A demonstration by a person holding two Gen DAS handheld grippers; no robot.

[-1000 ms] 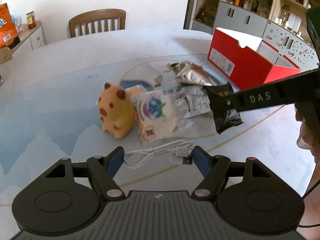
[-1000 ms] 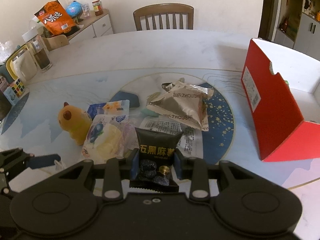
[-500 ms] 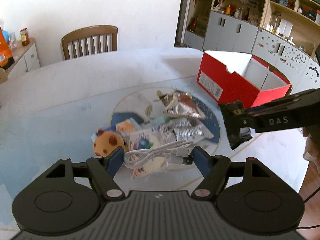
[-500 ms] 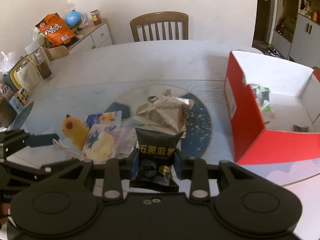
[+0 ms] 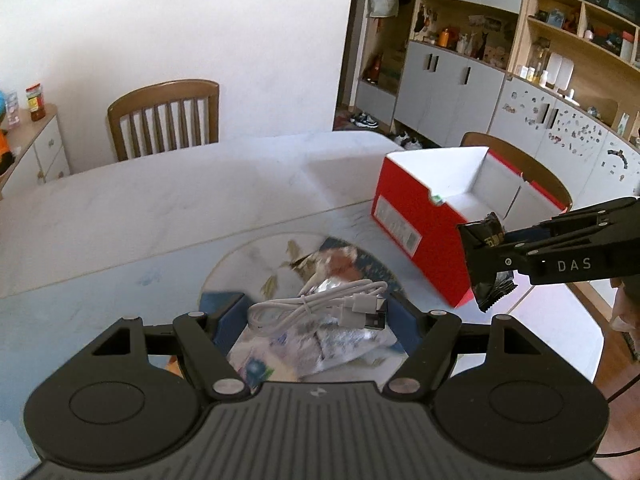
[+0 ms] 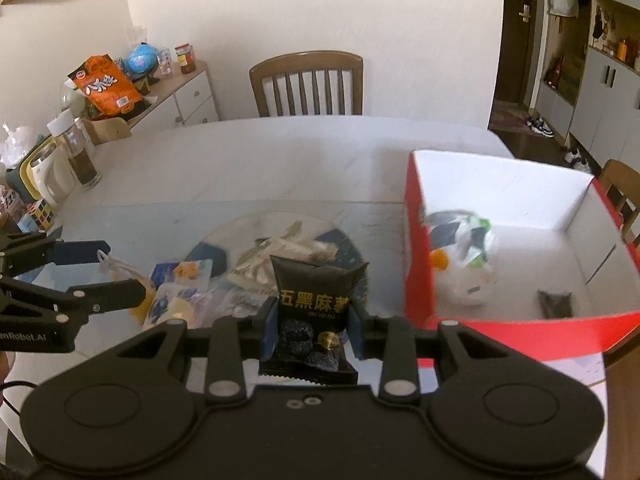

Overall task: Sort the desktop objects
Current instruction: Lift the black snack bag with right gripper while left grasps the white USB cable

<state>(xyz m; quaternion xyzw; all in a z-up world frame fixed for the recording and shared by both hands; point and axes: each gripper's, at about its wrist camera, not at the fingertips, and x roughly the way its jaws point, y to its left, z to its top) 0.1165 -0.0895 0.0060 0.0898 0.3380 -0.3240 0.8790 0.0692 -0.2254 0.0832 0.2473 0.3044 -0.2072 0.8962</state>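
My left gripper [image 5: 318, 316] is shut on a coiled white USB cable [image 5: 304, 304] and holds it above the snack pile [image 5: 332, 336]. In the right wrist view that gripper [image 6: 107, 270] hangs at the left with the cable [image 6: 118, 266] in it. My right gripper [image 6: 314, 318] is shut on a black snack packet [image 6: 316, 284] with gold lettering. In the left wrist view it [image 5: 496, 258] carries the packet [image 5: 484, 268] beside the near corner of the open red box [image 5: 416, 236]. The box [image 6: 416, 256] holds a white packet [image 6: 468, 268] and a small dark packet [image 6: 554, 304].
Loose snack packets [image 6: 240, 280] lie on the round blue mat in the middle of the table. A wooden chair [image 6: 308, 84] stands at the far side, another [image 5: 516, 164] behind the box. A sideboard [image 6: 188, 92], a bottle [image 6: 80, 152] and a puzzle cube [image 6: 40, 214] are at the left.
Both grippers have risen and moved towards the red box, each keeping its load. The box's inside has come into view, and the yellow toy has slipped below the left view.
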